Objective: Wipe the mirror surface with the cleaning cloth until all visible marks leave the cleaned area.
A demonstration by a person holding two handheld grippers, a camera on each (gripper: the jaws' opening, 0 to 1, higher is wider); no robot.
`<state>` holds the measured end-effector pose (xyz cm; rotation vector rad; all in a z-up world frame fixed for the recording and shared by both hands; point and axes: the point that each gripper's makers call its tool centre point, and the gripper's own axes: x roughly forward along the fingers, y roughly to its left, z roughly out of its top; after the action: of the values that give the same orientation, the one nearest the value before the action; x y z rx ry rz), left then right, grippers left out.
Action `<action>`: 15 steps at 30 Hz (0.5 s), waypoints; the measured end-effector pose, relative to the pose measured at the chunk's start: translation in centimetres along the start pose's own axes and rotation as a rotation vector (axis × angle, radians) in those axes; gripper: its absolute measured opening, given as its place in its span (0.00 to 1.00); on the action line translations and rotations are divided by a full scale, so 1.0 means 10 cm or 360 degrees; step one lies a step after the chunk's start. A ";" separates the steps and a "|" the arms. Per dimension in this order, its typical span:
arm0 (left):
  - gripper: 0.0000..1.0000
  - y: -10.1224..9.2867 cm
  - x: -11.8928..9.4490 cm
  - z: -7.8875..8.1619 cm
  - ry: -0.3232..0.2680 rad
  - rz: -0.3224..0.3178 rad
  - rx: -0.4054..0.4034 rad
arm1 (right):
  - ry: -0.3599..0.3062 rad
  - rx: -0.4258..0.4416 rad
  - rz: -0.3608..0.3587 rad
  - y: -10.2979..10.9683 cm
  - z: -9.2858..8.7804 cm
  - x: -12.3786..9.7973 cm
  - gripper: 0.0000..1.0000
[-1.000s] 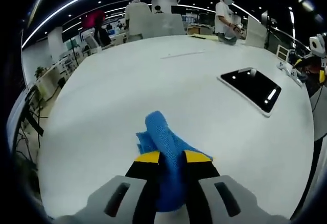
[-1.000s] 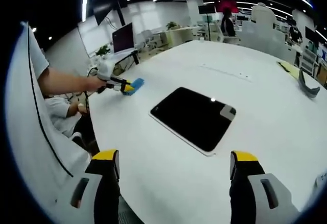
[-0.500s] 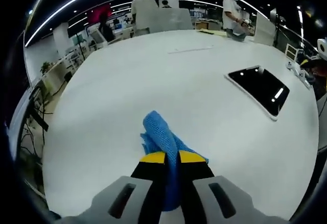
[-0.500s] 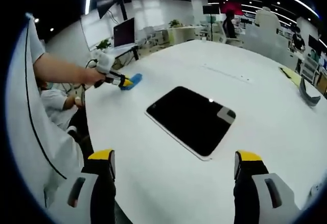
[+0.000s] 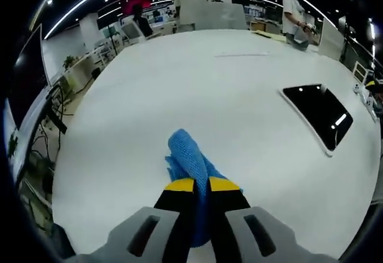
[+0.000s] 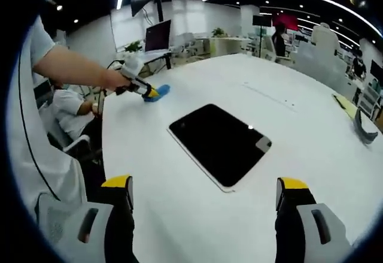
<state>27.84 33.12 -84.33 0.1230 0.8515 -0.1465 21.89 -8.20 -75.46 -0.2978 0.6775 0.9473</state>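
Step in hand: the cleaning cloth (image 5: 190, 162) is already gripped; carrying it to the mirror (image 6: 219, 143) looks like the stage now, with wiping not yet begun
Left gripper (image 5: 194, 185): jaws closed on the blue cloth, which bunches up between and beyond the yellow tips, low over the white table (image 5: 179, 83)
Right gripper (image 6: 205, 186): jaws wide apart, holding nothing, hanging above the table's near edge
Mirror: a dark, white-rimmed rectangle lying flat on the table, inward from the near edge; in the right gripper view it sits between and beyond the open jaws
Cloth against mirror: well apart; in the left gripper view the mirror (image 5: 317, 110) lies off to the right of the cloth, towards the table's right edge
Marks: a pale patch shows near one corner of the mirror, though whether mark or reflection I cannot tell
Next move: probably swing the left gripper across to the mirror and lower the cloth flat onto the glass
Caution: the mirror lies loose, so the free right gripper may need to steady its rim
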 end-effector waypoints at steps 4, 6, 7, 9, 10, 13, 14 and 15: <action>0.04 -0.01 0.00 0.00 0.0013 0.0026 -0.0009 | -0.0020 0.0008 0.0002 -0.07 0.03 0.00 1.00; 0.04 -0.01 -0.01 -0.01 0.0015 0.0030 -0.0010 | -0.0041 0.0015 0.0001 -0.09 0.08 0.00 1.00; 0.04 -0.01 -0.01 -0.01 0.0012 0.0032 -0.0004 | -0.0050 0.0018 0.0002 -0.09 0.10 0.00 1.00; 0.04 -0.02 -0.02 -0.01 -0.0004 0.0032 0.0004 | -0.0062 0.0022 0.0013 -0.09 0.12 0.02 1.00; 0.04 -0.02 -0.02 -0.01 -0.0008 0.0033 -0.0005 | -0.0063 0.0021 0.0014 -0.09 0.13 0.02 1.00; 0.04 -0.02 -0.02 0.00 -0.0015 0.0038 -0.0009 | -0.0041 0.0037 0.0030 -0.10 0.10 0.07 1.00; 0.04 -0.02 -0.02 0.00 -0.0018 0.0038 -0.0022 | -0.0036 0.0035 0.0036 -0.09 0.08 0.09 1.00; 0.04 -0.02 -0.02 0.00 -0.0018 0.0037 -0.0029 | -0.0035 0.0037 0.0039 -0.09 0.08 0.10 1.00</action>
<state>27.73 32.94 -84.19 0.1151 0.8395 -0.1176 23.36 -7.63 -75.58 -0.2584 0.6727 0.9642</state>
